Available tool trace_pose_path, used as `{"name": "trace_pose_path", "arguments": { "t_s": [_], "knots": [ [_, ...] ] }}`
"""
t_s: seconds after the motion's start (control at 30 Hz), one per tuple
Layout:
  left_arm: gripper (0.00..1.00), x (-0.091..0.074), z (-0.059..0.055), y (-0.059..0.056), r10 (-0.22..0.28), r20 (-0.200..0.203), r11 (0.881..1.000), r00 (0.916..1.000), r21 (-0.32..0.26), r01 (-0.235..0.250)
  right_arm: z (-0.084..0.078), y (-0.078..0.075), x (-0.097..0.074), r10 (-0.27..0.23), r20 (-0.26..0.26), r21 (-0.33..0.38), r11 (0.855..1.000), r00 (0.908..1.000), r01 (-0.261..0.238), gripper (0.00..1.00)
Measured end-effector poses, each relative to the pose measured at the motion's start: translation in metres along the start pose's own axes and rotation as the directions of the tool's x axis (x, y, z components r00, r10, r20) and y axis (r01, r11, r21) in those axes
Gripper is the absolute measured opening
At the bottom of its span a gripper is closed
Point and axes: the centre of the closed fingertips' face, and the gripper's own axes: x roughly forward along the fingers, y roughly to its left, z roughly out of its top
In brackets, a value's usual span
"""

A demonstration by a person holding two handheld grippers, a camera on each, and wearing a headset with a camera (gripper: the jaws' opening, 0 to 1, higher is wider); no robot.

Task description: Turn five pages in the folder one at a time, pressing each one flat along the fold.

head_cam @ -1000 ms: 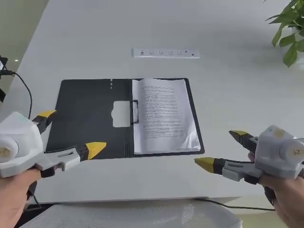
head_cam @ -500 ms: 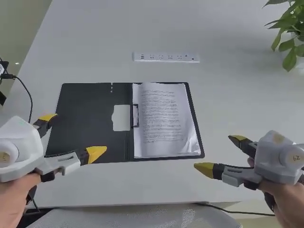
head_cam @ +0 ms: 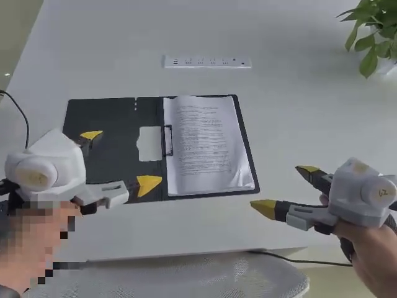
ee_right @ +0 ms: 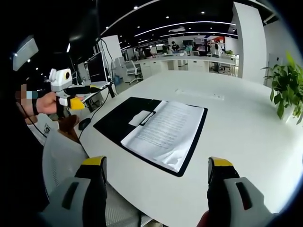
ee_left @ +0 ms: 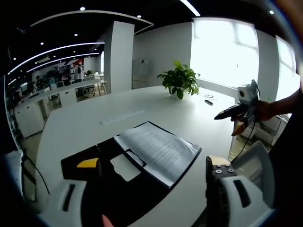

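While you hold both tools low at the near edge of the white surface (head_cam: 298,105), the folder (head_cam: 111,149) lies open and flat in front of you, between them. Opened out, its long axis runs from your left to your right, and its fold runs straight away from you toward the power strip (head_cam: 206,61) lying beyond it.

The stack of pages (head_cam: 208,143) sits on the right half, with its long side parallel to the fold and its left edge held under the clip (head_cam: 166,139) at the fold. The left half is bare black cover carrying a white patch (head_cam: 149,143) just beside the clip.

Your left claw (head_cam: 120,159) is spread wide over the near part of that left half, one yellow tip above the cover and the other at its near edge. You cannot tell whether either tip touches.

Your right claw (head_cam: 286,188) is also spread apart. It hangs off the folder, near its near right corner, with its tips pointing leftward toward the pages. A potted plant (head_cam: 369,31) stands at the far right.
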Motion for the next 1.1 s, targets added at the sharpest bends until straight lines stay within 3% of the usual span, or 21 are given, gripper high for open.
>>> {"name": "trace_pose_path", "arguments": {
  "t_s": [0.23, 0.7, 0.87, 1.1],
  "knots": [
    [0.90, 0.029, 0.006, -0.020, -0.067, -0.004, 0.998, 0.9978, 0.020, 0.067, -0.002, -0.004, -0.002, -0.010, -0.001, 0.008, 1.000, 1.0000, 0.010, 0.88],
    [0.89, 0.069, 0.019, -0.032, -0.123, 0.008, 0.992, 0.9924, 0.011, 0.123, -0.005, -0.010, -0.003, -0.016, -0.007, 0.027, 1.000, 0.9999, 0.016, 0.87],
    [0.88, 0.089, 0.022, -0.047, -0.165, 0.004, 0.986, 0.9862, 0.020, 0.165, -0.005, -0.009, -0.002, -0.012, -0.011, 0.025, 1.000, 0.9999, 0.012, 0.87],
    [0.88, 0.114, 0.016, -0.066, -0.222, -0.017, 0.974, 0.9748, 0.038, 0.223, -0.004, -0.011, -0.002, -0.016, -0.005, 0.034, 0.999, 0.9999, 0.016, 0.87]
  ]
}}
